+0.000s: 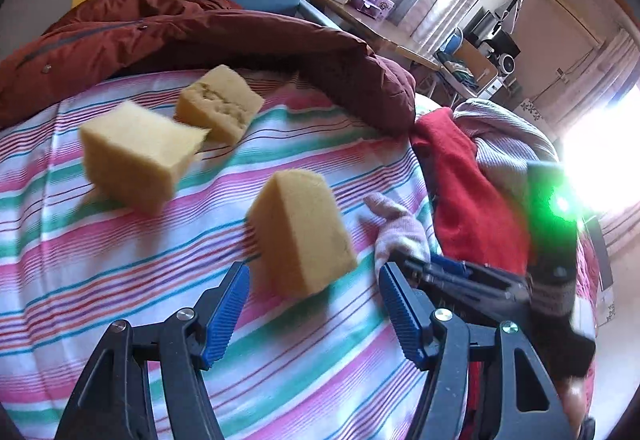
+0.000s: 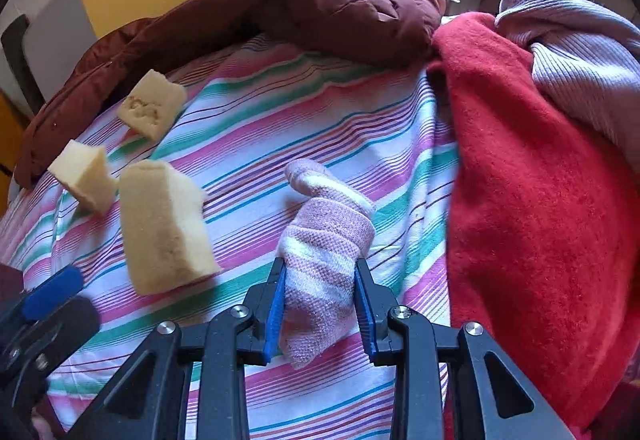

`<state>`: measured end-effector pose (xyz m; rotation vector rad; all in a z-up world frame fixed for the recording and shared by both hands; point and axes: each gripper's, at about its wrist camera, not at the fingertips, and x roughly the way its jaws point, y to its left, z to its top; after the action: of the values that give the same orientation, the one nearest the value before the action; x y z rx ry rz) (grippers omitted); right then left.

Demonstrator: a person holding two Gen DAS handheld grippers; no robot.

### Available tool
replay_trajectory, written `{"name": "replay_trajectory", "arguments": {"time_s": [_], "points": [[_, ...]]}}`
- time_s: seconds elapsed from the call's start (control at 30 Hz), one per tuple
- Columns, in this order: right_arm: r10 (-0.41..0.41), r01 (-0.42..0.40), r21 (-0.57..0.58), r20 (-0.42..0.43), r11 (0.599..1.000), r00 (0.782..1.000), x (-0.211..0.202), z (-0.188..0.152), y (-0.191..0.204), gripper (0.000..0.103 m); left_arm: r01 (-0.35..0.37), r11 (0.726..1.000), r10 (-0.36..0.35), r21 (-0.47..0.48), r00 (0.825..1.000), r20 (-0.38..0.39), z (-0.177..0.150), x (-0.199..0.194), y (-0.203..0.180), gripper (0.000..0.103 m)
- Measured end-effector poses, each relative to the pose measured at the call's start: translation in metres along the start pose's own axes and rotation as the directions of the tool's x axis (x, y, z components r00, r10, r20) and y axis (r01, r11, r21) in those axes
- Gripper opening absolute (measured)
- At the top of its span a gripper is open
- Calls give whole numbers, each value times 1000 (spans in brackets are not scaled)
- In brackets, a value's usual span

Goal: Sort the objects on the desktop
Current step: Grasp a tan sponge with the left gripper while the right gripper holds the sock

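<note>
R gripper (image 2: pixel 320 304): blue ribbed fingers (image 2: pixel 275 310) closed on a rolled pink-and-white knit sock (image 2: pixel 326 240). Sock sits between both pads, pinched at its lower half; the rolled upper end sticks out fwd past the fingertips, lower end hangs below the pads toward the camera. Sock is over the pink/green/white striped bedsheet (image 2: pixel 280 112); can't tell if it touches the sheet.

L gripper (image 1: pixel 314 304): fingers (image 1: pixel 226 314) spread wide, holding nothing. Nearest yellow foam sponge block (image 1: pixel 302 230) lies on the sheet just ahead of the fingertips, roughly centred in the gap but beyond the pads, not touching either. In the L view the sock (image 1: pixel 400 228) shows just beyond the R-side finger, w/ the R gripper's black frame beside it.

Two more yellow sponge blocks further out: a blurred one (image 1: pixel 140 154) to the left, and a pitted-top one (image 1: pixel 220 104) behind it, near the dark maroon puffer jacket (image 1: pixel 200 36) along the far edge of the bed. These 2 look close together, maybe touching – can't tell.

R side of bed: red fleece cloth (image 2: pixel 528 168) w/ a lilac ribbed knit garment (image 2: pixel 588 68) piled on top, both well right of the sock.
</note>
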<state>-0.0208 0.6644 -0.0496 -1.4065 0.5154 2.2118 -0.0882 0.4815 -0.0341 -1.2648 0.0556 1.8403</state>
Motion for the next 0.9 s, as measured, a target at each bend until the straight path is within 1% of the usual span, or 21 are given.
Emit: {"name": "replay_trajectory", "arguments": {"time_s": [0.27,0.43,0.6,0.7,0.9], "points": [[12,-11,27,-8,1000,1000,2,1,-6,32,-37,999,37,-31,999,-4,16,20,-1,67],[6,-6,29,-11,1000,1000,3,2,-6,34,-81,996,80,-22,996,-34,22,38,-2,68],[-3,3,27,-12,1000,1000,5,2,-4,35,-113,994,113,2,993,-42,22,49,-4,68],[-4,4,25,-12,1000,1000,5,2,-4,35,-155,987,156,37,987,-26,19,51,-9,67],[-14,14,16,-16,1000,1000,6,2,-3,36,-206,975,206,86,978,18,16,49,-14,65]]}}
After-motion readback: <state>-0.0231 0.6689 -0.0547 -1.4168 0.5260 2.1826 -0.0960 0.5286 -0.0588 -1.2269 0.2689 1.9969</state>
